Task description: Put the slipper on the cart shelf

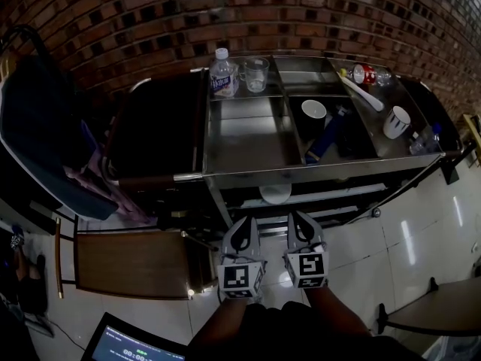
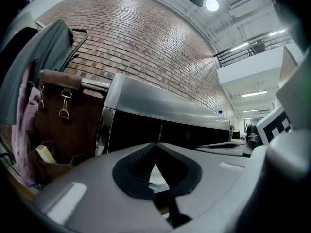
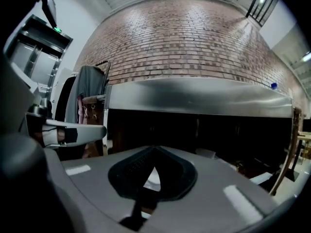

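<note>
Against a brick wall (image 1: 150, 21) the steel cart (image 1: 248, 173) holds what looks like the pale slipper (image 1: 276, 194) at its lower shelf's front edge, so left gripper (image 1: 245, 228) and right gripper (image 1: 296, 224) hang clear, jaws closed, empty.

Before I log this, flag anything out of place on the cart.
A blue slipper leans slanted in a cart compartment beside a white cup; footwear among drinkware looks out of place.
</note>
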